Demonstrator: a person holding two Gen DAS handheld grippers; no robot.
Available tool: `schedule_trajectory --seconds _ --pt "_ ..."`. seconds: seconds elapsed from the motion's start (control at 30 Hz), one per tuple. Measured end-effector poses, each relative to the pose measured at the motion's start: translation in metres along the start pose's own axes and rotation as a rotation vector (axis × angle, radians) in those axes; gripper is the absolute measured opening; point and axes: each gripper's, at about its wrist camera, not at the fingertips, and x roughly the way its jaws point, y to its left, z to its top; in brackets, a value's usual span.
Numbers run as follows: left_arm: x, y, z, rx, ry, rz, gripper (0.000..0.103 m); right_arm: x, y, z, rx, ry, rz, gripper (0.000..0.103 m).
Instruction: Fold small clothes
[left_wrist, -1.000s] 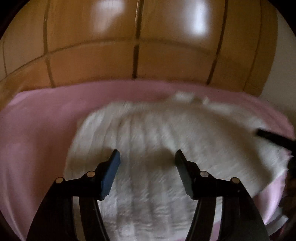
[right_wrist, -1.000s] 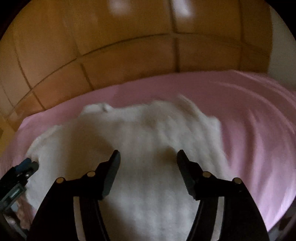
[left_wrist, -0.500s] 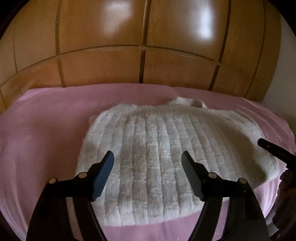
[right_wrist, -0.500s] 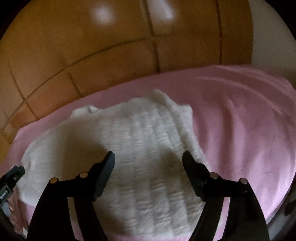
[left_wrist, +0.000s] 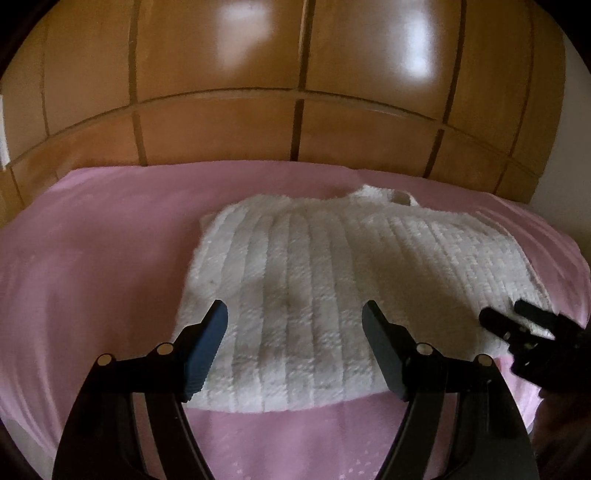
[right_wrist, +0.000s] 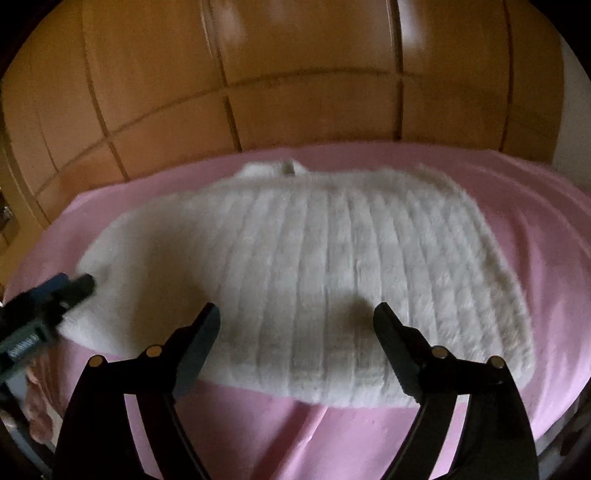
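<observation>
A small white ribbed knit sweater (left_wrist: 332, 273) lies flat on the pink bedsheet (left_wrist: 92, 258), collar at the far side. My left gripper (left_wrist: 294, 317) hovers open over the sweater's near hem, nothing between its fingers. In the right wrist view the same sweater (right_wrist: 332, 266) spreads across the sheet. My right gripper (right_wrist: 296, 321) hangs over its near hem with jaws opening and nothing between them. The right gripper's fingers (left_wrist: 524, 325) show at the sweater's right edge in the left wrist view. At the left edge of the right wrist view, the left gripper's fingers (right_wrist: 55, 291) appear.
A wooden panelled headboard (left_wrist: 295, 92) rises behind the bed. The pink sheet (right_wrist: 535, 221) extends on both sides of the sweater. The bed's near edge runs just below the grippers. A hand (right_wrist: 37, 406) shows at the lower left in the right wrist view.
Both grippers opened wider and drew back toward the near hem. The right gripper shifted sideways, so the sweater now sits centred in its view. The sweater lies still.
</observation>
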Motion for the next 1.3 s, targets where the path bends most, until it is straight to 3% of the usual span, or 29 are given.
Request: schedule_trajectory --seconds 0.23,0.33,0.47,0.6,0.67,0.8,0.87,0.93,1.03,1.13,1.3 --pt "0.01 0.015 -0.006 -0.034 0.037 0.034 0.074 -0.004 -0.014 -0.005 0.03 0.017 0.025 0.088" --pt "0.009 0.017 -0.007 -0.036 0.04 0.037 0.074 -0.023 -0.033 0.003 0.063 -0.02 0.023 0.088" --pt "0.007 0.018 -0.009 -0.039 0.037 0.014 0.074 -0.041 -0.09 0.017 0.203 -0.092 -0.039 0.089" --pt "0.005 0.013 -0.006 -0.045 0.022 -0.07 0.074 -0.04 -0.151 0.016 0.351 -0.086 -0.085 0.089" --pt "0.007 0.008 -0.005 -0.031 0.027 -0.106 0.074 -0.036 -0.171 0.007 0.407 -0.054 -0.057 0.087" --pt "0.016 -0.01 -0.001 -0.006 0.051 -0.199 0.074 -0.025 -0.183 -0.012 0.47 0.017 0.109 0.073" --pt "0.026 -0.021 0.0 0.011 0.072 -0.206 0.074 -0.021 -0.178 -0.016 0.471 0.035 0.166 0.056" --pt "0.038 -0.029 0.0 0.033 0.114 -0.201 0.074 -0.018 -0.174 -0.014 0.457 0.048 0.176 0.053" --pt "0.053 -0.035 -0.002 0.041 0.142 -0.17 0.074 -0.017 -0.173 -0.009 0.452 0.069 0.207 0.022" --pt "0.052 -0.036 -0.002 0.044 0.137 -0.168 0.074 -0.03 -0.159 0.006 0.41 0.045 0.217 0.019" --pt "0.051 -0.016 0.003 -0.029 0.148 -0.267 0.074 -0.062 -0.12 0.043 0.318 -0.036 0.274 0.017"
